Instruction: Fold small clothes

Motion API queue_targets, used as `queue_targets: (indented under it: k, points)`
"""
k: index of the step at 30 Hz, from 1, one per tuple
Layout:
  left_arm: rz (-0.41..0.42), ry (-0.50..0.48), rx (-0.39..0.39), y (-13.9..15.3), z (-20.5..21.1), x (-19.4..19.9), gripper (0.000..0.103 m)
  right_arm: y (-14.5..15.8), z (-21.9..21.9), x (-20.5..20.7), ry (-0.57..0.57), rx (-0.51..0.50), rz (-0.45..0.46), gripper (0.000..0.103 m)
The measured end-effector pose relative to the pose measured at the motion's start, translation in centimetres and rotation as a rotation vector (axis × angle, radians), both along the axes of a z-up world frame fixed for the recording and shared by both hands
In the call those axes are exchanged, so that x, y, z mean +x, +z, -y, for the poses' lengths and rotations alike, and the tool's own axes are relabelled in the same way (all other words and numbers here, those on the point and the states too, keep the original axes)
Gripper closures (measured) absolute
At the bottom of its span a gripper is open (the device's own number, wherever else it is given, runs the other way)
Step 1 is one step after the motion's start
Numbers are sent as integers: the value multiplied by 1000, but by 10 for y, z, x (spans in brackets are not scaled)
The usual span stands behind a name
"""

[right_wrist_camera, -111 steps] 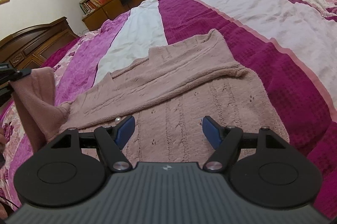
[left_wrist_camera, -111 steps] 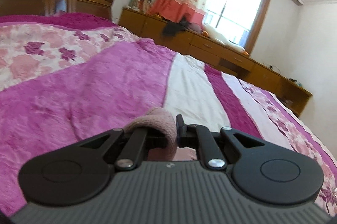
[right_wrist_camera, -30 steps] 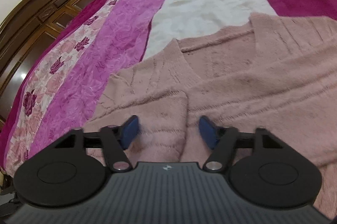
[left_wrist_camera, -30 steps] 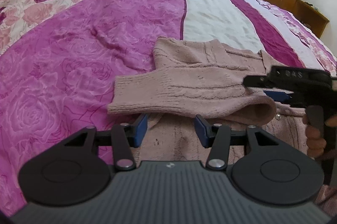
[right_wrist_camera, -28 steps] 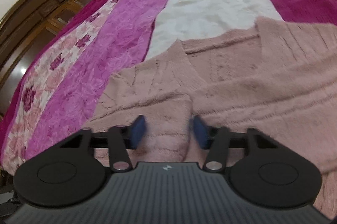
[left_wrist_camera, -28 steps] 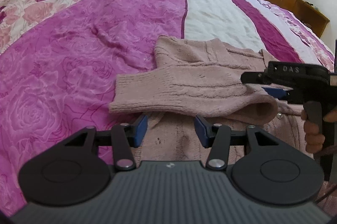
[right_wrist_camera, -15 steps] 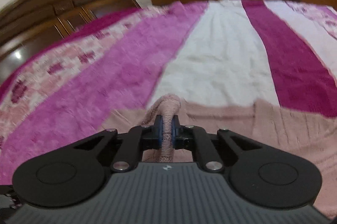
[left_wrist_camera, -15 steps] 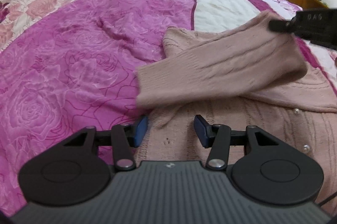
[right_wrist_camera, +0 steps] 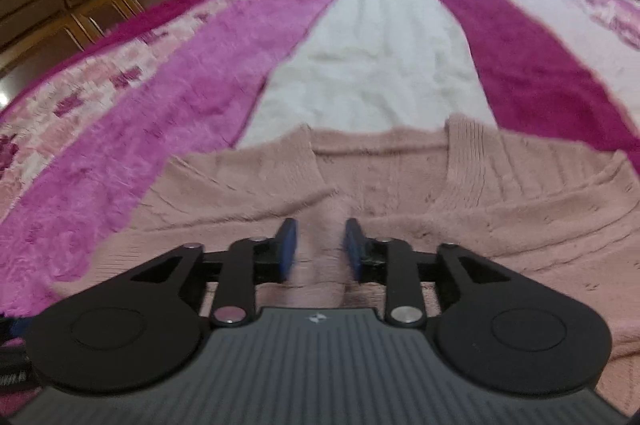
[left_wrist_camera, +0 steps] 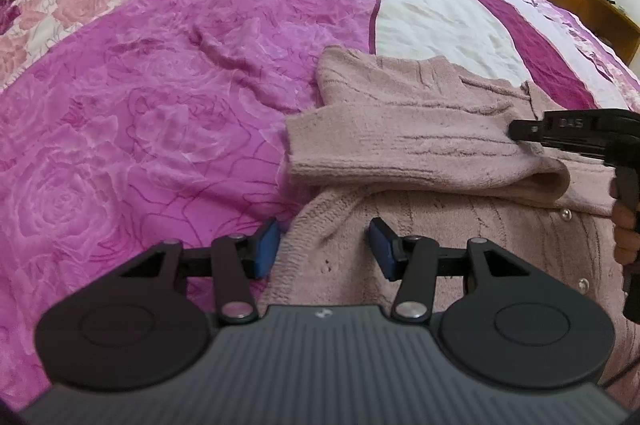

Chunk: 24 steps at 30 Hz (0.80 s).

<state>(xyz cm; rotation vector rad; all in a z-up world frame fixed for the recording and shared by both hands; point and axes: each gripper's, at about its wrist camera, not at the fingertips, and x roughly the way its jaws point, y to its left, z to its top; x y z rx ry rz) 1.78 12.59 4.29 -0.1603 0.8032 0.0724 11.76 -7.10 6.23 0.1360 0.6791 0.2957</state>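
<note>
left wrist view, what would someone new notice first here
A pink knit cardigan lies on the bed's magenta and white blanket, one sleeve folded across its body. The right gripper comes in at the right edge over that sleeve, its jaws opening. The left gripper hangs open over the cardigan's near left edge.

Right-wrist view motion-blurred; hand [left_wrist_camera: 626,231] cut off at frame edge.
</note>
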Motion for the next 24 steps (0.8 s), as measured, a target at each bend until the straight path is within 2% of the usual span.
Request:
queue_targets:
  k: [2,5,11,14,19,24]
  points:
    - [11,6,7,6,-4,-3,52,10,-1,-18,20,17,35,54]
    - [23,23,12,14,-11,-6,52,19,-12,-41,98,34,70,50]
    - [31,85,12,24,-30,-12,52,18,-62,-71,306,-33,91,47]
    - [28,114,9,25,-39,-13,52,13,-87,-79,367,-86,110,47]
    - [27,131,11,24,-47,-17,52,0,-110,-73,389,-86,62,47]
    - [20,142,1,19,-52,-18,52,-9,-122,-64,392,-112,64,47]
